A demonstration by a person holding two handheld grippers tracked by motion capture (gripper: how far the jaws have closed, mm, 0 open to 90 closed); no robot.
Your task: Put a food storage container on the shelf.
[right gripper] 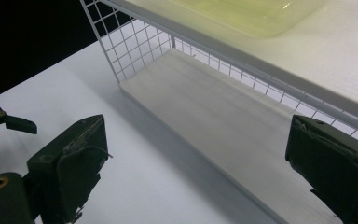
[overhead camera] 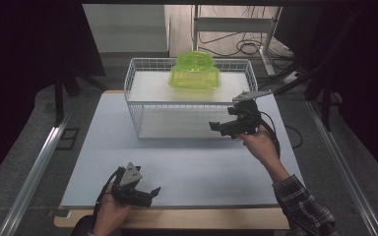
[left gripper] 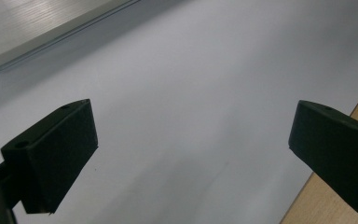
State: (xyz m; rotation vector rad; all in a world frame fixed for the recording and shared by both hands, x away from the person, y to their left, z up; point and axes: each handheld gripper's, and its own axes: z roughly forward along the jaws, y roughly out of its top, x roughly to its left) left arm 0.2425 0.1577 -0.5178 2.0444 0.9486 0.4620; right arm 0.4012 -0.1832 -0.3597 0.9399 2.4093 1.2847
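Observation:
A white wire rack (overhead camera: pixel 187 103) with two shelves stands at the back of the white table (overhead camera: pixel 202 167). A translucent yellow-green container (overhead camera: pixel 195 71) rests on its top shelf, and its underside (right gripper: pixel 261 14) shows in the right gripper view. My right gripper (overhead camera: pixel 220 129) is open, held just in front of the right end of the lower shelf (right gripper: pixel 223 107), jaws wide apart (right gripper: pixel 196 144) and holding nothing. My left gripper (overhead camera: pixel 153 195) is open over the table's near left edge, with only bare tabletop (left gripper: pixel 191 70) between its jaws (left gripper: pixel 191 135).
The table's wooden front edge (left gripper: pixel 335 186) runs close beside the left gripper. Metal rails (overhead camera: pixel 34 167) flank the table on the floor, and a brushed metal strip (left gripper: pixel 42 23) lies beyond the left jaws. The left gripper (right gripper: pixel 4 122) appears far off in the right gripper view.

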